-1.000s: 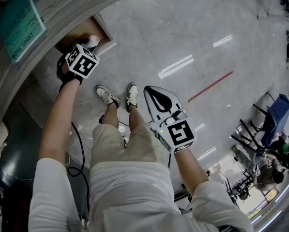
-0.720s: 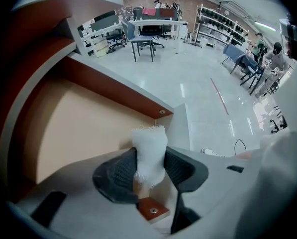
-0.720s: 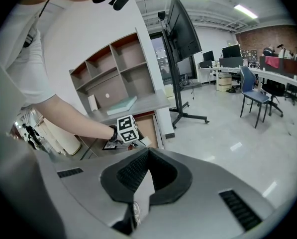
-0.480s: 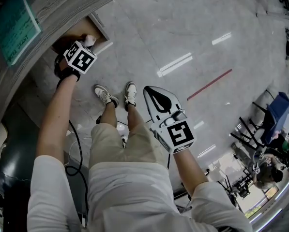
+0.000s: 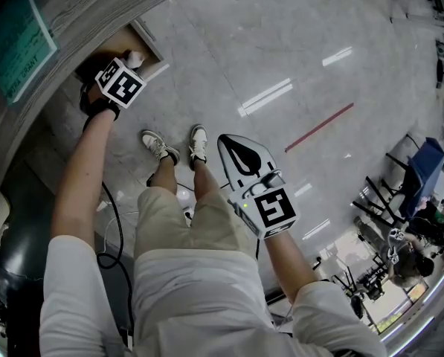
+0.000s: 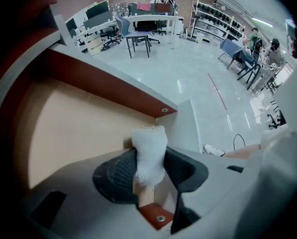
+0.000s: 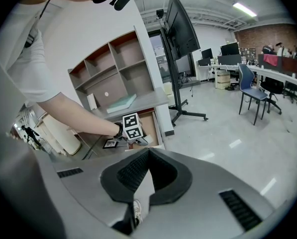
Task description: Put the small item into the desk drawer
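My left gripper (image 6: 149,169) is shut on a small white fuzzy item (image 6: 149,151) that sticks up between its dark pads. It points steeply down over the open desk drawer (image 6: 73,128), whose beige bottom and brown wall fill the left gripper view. In the head view the left gripper (image 5: 134,62) hangs at the drawer (image 5: 121,42) under the grey desk top (image 5: 95,6), with the white item (image 5: 137,56) at its tip. My right gripper (image 5: 233,143) is held over the floor by my knees, shut and holding nothing; its tips (image 7: 148,152) meet.
A green book (image 5: 21,43) lies on the desk. My shoes (image 5: 156,144) and a black cable (image 5: 110,222) are on the floor below. A shelf unit (image 7: 108,73) and a monitor stand (image 7: 180,63) rise beyond the desk. Chairs and people are far right (image 5: 422,222).
My left gripper has edged slightly further over the drawer with the white item still in it. The right gripper has stayed where it was.
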Action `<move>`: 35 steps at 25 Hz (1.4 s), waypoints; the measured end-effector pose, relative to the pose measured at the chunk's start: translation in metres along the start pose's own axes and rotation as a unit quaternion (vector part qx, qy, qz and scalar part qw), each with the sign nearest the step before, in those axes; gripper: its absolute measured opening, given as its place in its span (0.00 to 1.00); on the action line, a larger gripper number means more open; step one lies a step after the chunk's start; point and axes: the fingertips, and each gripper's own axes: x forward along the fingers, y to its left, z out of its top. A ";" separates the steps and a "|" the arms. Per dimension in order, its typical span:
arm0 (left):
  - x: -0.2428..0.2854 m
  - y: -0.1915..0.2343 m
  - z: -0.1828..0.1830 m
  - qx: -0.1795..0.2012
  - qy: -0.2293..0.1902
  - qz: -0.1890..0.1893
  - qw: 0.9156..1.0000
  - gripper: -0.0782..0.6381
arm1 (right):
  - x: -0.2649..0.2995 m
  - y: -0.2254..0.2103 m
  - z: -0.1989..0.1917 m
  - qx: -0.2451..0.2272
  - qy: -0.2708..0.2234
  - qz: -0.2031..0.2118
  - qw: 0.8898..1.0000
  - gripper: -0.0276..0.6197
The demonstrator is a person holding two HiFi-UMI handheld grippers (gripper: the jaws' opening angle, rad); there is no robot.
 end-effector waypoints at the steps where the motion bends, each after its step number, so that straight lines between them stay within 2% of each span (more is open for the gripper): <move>1: 0.001 -0.001 0.000 0.001 0.001 -0.002 1.000 0.35 | -0.001 0.000 0.000 0.001 0.000 -0.001 1.000 0.04; 12: 0.002 -0.010 0.006 0.010 0.004 -0.005 1.000 0.37 | -0.015 0.000 -0.003 0.008 -0.001 -0.005 1.000 0.04; 16: -0.005 -0.010 0.013 0.007 -0.012 -0.002 1.000 0.37 | -0.018 -0.001 -0.001 0.006 -0.005 -0.006 1.000 0.04; 21: -0.025 -0.003 0.019 -0.005 -0.040 0.026 0.999 0.38 | -0.023 0.004 0.006 -0.007 -0.015 0.003 1.000 0.04; 24: -0.040 -0.012 0.021 -0.012 -0.052 0.024 0.998 0.38 | -0.030 0.011 0.008 -0.013 -0.018 0.008 1.000 0.04; 26: -0.053 -0.013 0.021 -0.024 -0.064 0.029 0.997 0.39 | -0.032 0.015 0.012 -0.021 -0.024 0.016 0.999 0.04; 30: -0.085 -0.017 0.023 -0.073 -0.105 0.035 0.991 0.39 | -0.037 0.025 0.016 -0.040 -0.026 0.029 0.998 0.04; 35: -0.133 -0.037 0.019 -0.097 -0.148 0.043 0.983 0.39 | -0.050 0.048 0.033 -0.062 -0.033 0.055 0.996 0.04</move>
